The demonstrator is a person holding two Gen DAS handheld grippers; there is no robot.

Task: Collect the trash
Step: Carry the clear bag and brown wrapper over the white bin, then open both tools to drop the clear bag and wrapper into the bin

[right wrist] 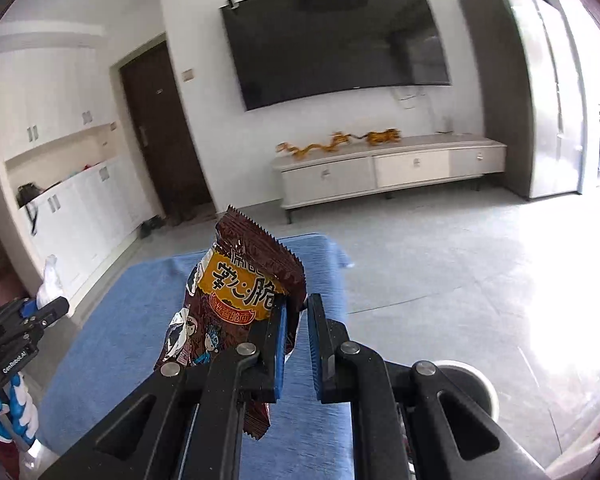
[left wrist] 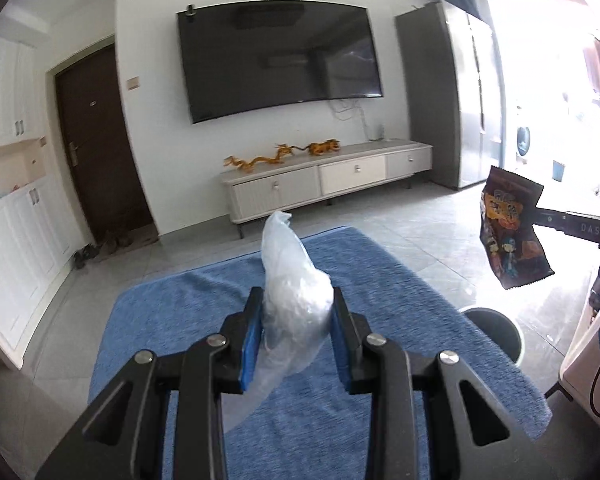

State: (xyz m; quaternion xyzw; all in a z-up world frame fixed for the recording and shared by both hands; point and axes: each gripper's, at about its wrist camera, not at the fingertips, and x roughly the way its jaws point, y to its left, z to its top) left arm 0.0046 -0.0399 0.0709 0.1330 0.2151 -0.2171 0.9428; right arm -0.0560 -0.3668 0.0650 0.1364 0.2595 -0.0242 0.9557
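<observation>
My left gripper (left wrist: 296, 300) is shut on a crumpled clear plastic bag (left wrist: 290, 280) and holds it above the blue cloth (left wrist: 380, 280) on the table. My right gripper (right wrist: 298, 308) is shut on a brown and yellow snack wrapper (right wrist: 240, 292), held above the cloth's right part. The wrapper (left wrist: 510, 232) and the right gripper (left wrist: 540, 216) also show at the right of the left wrist view. The left gripper (right wrist: 58, 304) with the clear bag (right wrist: 50, 280) shows at the left edge of the right wrist view. A round dark bin (left wrist: 496, 332) stands on the floor right of the table; it also shows in the right wrist view (right wrist: 468, 384).
A TV (left wrist: 280, 60) hangs on the far wall above a low white cabinet (left wrist: 328, 180) with orange dragon figures (left wrist: 280, 156). A dark door (left wrist: 96, 144) and white cupboards (left wrist: 16, 240) are on the left. A grey fridge (left wrist: 456, 92) stands at the right.
</observation>
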